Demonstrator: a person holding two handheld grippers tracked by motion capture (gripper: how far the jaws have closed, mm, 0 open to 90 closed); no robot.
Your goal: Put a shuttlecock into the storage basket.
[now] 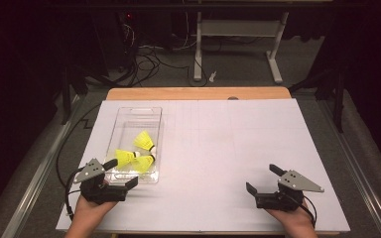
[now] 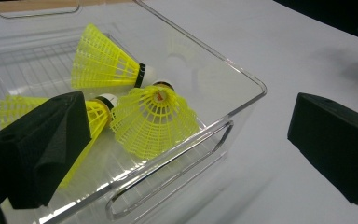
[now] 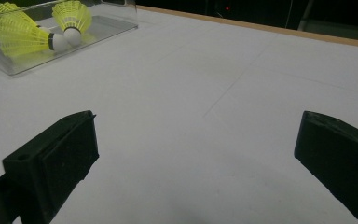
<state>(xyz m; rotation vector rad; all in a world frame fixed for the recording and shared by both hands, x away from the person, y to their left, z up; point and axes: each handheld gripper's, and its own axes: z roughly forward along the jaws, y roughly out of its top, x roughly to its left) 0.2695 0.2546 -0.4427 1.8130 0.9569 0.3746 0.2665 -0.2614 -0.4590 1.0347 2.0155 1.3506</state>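
Across the middle of the high view lies the big white bench (image 1: pixel 218 148), with a strip of wood along its far edge. At the left of the frame a clear plastic box (image 1: pixel 129 115) sits on the bench, long and see-through, with low walls. Its near corner is right in front of the left hand-held gripper (image 1: pixel 121 173), at the lower left of the frame. That one has its jaws spread wide, one over the box edge and one outside on the bench, and it holds nothing. At the lower right of the frame is the right hand-held gripper (image 1: pixel 261 179), well apart from the box. Its jaws are wide too, with only bare bench between them.

Inside the box, in its near half, lie three yellow shuttlecocks (image 2: pixel 151 119). They are close together, on their sides, with white tips and black bands. In the left gripper view two of them touch, just behind the left jaw.
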